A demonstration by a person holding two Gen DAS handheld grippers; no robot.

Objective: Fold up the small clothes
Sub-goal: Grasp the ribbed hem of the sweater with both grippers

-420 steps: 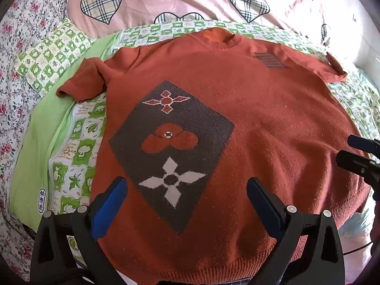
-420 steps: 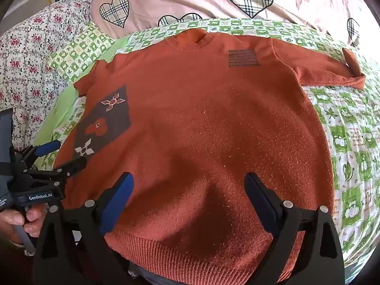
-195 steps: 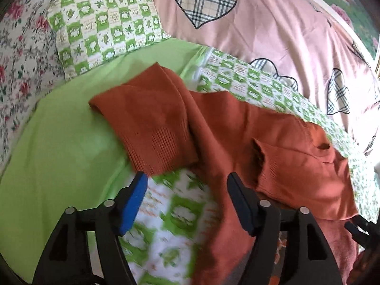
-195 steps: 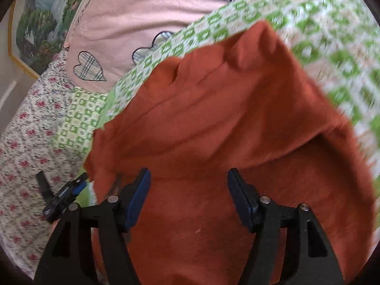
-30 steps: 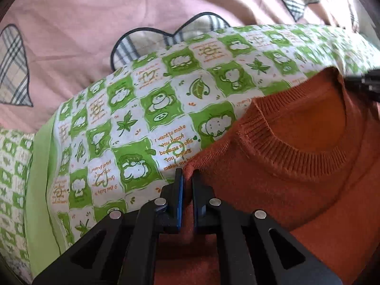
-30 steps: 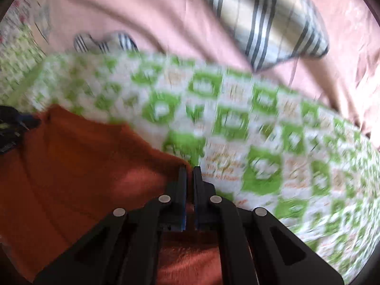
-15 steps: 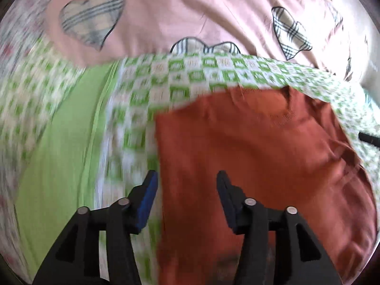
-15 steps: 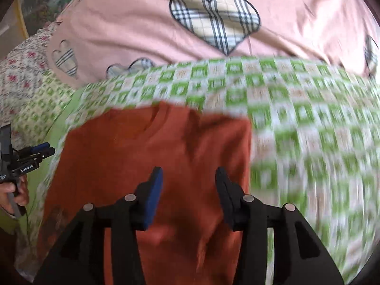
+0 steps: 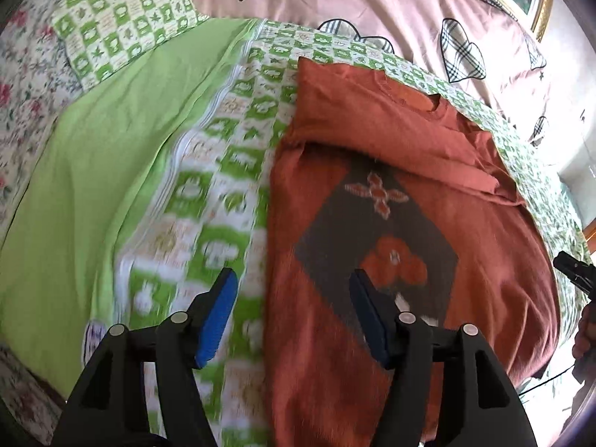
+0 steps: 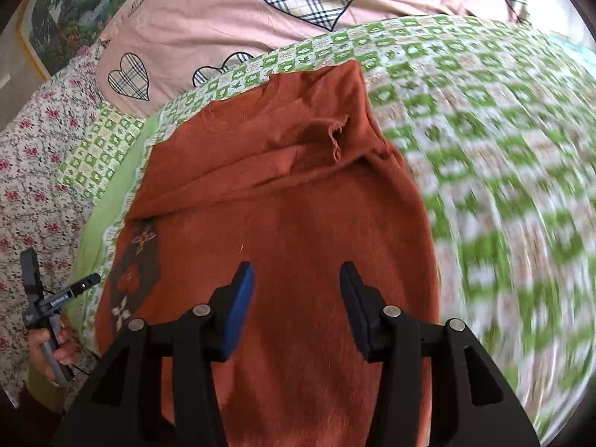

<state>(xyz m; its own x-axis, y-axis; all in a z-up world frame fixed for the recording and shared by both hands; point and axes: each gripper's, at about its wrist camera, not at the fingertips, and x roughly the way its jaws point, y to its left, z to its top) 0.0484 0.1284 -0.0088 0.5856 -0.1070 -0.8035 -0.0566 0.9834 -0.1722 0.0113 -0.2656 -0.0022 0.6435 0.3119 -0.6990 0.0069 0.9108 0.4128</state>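
A rust-orange knitted sweater [image 9: 465, 201] lies on the green-and-white checked bedsheet [image 9: 231, 171], collar at the far end, its top part folded down over the body for narrowing. Left gripper [image 9: 294, 313] and right gripper [image 10: 296, 305] hover above it, jaws opening, gripping nothing. No containers visible.

- Rust-orange sweater [image 9: 484, 260] with a dark grey diamond holding orange and white flowers.
- Green-and-white checked sheet [image 10: 465, 130].
- Pink quilt [image 10: 223, 11] with plaid hearts.
- My fingers [image 9: 219, 313] have blue pads.
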